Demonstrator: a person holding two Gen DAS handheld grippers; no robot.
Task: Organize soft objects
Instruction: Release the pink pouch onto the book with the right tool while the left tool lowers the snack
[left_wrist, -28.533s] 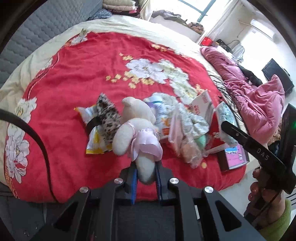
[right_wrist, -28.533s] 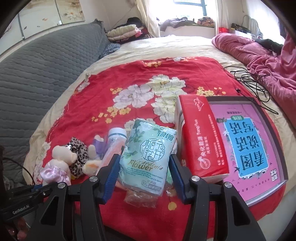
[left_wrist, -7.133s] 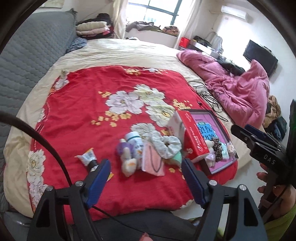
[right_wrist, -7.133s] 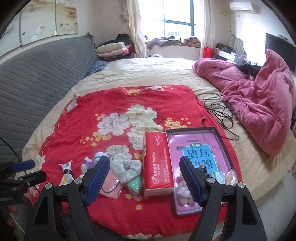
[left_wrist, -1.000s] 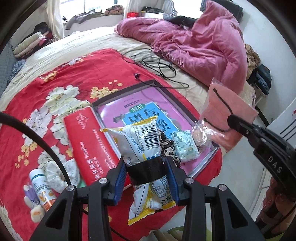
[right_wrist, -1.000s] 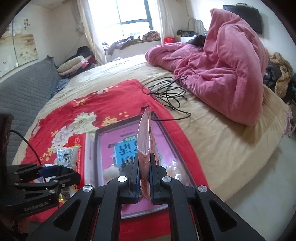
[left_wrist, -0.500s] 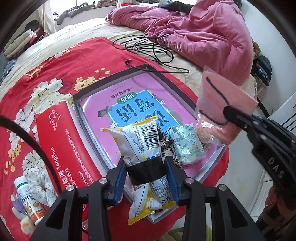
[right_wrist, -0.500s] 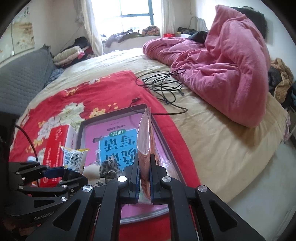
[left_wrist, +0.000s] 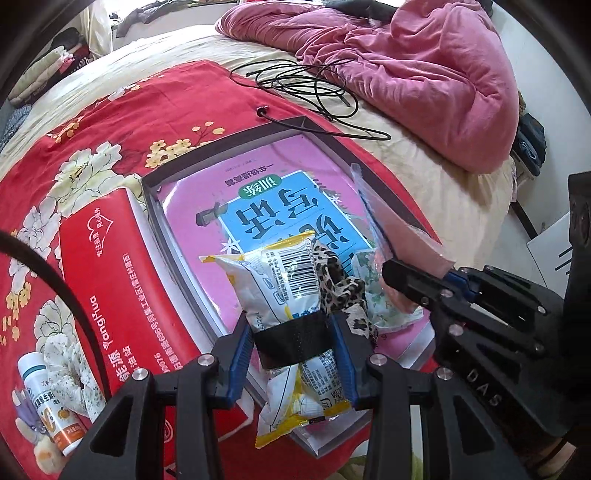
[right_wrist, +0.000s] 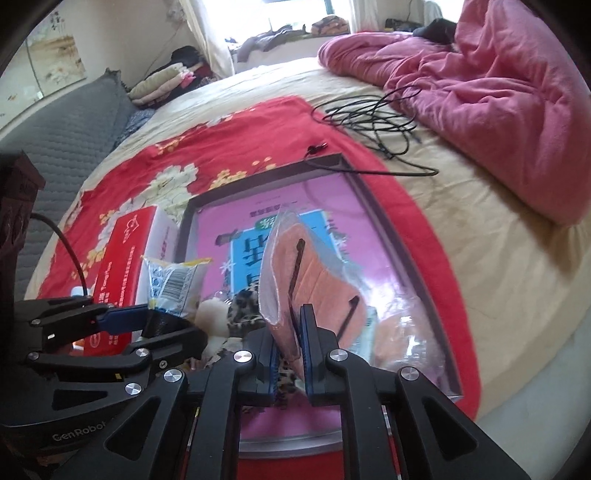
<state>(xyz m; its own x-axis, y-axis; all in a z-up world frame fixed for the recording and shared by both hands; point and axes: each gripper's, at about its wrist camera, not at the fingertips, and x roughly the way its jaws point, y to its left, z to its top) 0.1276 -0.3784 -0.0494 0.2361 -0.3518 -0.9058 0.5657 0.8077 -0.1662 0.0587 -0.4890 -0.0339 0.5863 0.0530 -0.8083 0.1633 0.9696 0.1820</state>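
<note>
Snack packet (left_wrist: 284, 295), white and yellow with a black band, is sitting clamped in the left gripper (left_wrist: 293, 347) over the near end of the grey tray (left_wrist: 162, 236); a leopard-print piece (left_wrist: 338, 288) and a pale green pack (left_wrist: 384, 299) are crowding that end, while the tray's far half is lying bare; a red tissue box (left_wrist: 107, 280) is flanking its left rim; the right gripper (right_wrist: 288, 350), jaws just easing apart, is still enclosing a pink pouch (right_wrist: 306, 280) tilting over the tray's right side.
</note>
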